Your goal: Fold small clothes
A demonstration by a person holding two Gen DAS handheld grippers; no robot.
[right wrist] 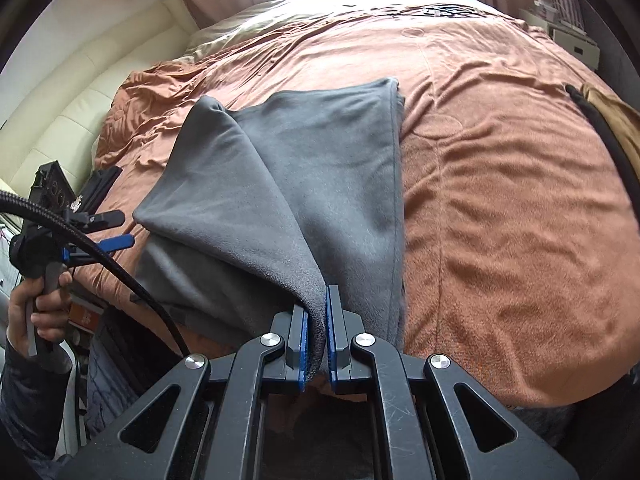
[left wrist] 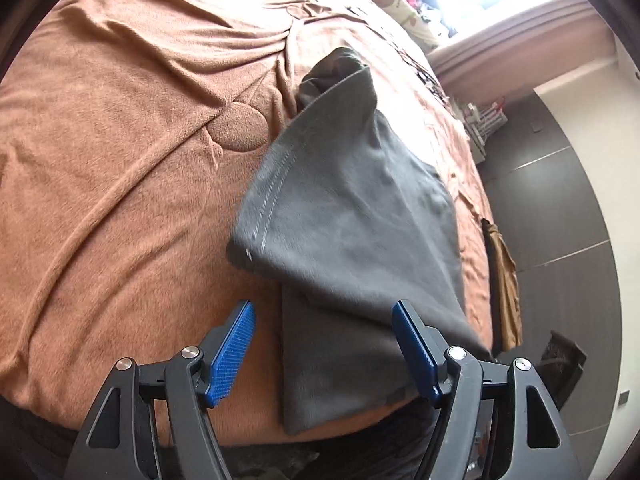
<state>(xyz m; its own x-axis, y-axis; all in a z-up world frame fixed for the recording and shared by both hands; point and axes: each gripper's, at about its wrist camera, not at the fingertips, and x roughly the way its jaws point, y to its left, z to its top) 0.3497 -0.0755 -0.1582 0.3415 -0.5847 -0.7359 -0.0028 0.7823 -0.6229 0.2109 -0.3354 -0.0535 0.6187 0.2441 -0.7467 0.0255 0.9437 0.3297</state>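
Right wrist view: right gripper (right wrist: 316,332) pinched a corner of the grey fleece garment (right wrist: 288,184)
Left gripper (left wrist: 324,344) stood wide, holding nothing; the garment lay on the brown blanket (left wrist: 120,160)

Rumpled brown blanket (right wrist: 500,184) — cream headboard (right wrist: 80,112) behind.

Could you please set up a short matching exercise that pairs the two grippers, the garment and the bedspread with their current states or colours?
Column one:
1. left gripper
2. right gripper
3. grey garment
4. bedspread

Column two:
A. orange-brown, wrinkled
B. open, holding nothing
C. partly lifted off the bed by one edge
D. shut on fabric

Pairs: 1-B, 2-D, 3-C, 4-A
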